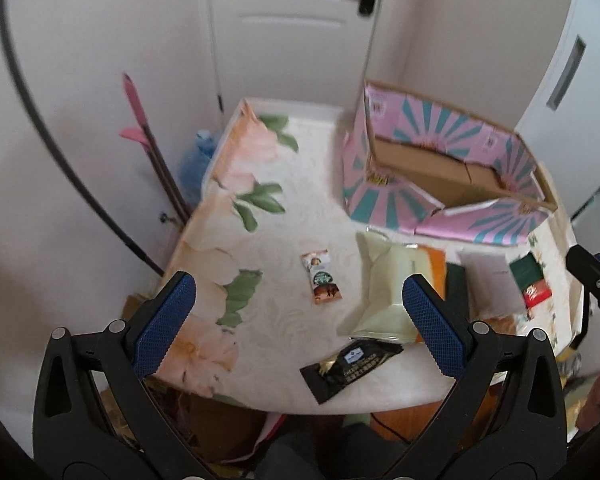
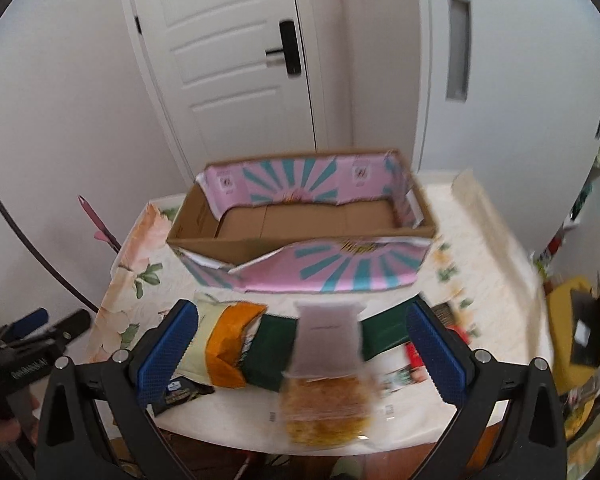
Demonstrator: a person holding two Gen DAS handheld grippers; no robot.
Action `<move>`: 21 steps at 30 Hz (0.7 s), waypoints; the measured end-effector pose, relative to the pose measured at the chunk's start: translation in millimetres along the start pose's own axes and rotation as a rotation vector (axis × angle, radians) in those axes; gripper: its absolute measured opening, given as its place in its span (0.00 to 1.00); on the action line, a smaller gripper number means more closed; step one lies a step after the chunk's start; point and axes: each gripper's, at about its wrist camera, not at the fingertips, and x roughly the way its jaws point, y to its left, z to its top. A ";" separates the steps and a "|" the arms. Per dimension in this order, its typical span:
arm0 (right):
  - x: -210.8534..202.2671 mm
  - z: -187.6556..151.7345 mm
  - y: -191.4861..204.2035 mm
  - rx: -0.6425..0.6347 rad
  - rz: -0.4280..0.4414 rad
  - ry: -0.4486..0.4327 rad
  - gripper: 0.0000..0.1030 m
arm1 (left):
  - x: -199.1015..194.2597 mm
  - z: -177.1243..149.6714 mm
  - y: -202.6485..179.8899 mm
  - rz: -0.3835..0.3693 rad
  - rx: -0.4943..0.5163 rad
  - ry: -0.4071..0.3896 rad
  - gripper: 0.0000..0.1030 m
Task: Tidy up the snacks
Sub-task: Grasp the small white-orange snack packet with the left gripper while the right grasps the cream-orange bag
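The clear snack pouch (image 2: pixel 326 376), white-labelled above and yellow-filled below, lies on the table's near edge, centred between the spread fingers of the right gripper (image 2: pixel 302 356), which is wide open and holds nothing. Its long axis runs away from the gripper toward the cardboard box (image 2: pixel 300 264) straight ahead, label end farthest; blur leaves its exact outline uncertain. To the gripper's left lie a green packet (image 2: pixel 268 354) and an orange-banded bag (image 2: pixel 224 344).

The left gripper (image 1: pixel 300 320) is likewise wide and empty, above a small brown-and-green sachet (image 1: pixel 321 278), its long axis pointing away, with a black wrapper (image 1: pixel 350 366) nearer.

Risk: a lengthwise closing could crumple the pouch, or nudge it off the near edge.
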 end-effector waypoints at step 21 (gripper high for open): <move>105.5 -14.3 68.7 0.083 -0.063 0.185 1.00 | 124.3 -8.4 -1.0 -0.093 0.130 0.185 0.65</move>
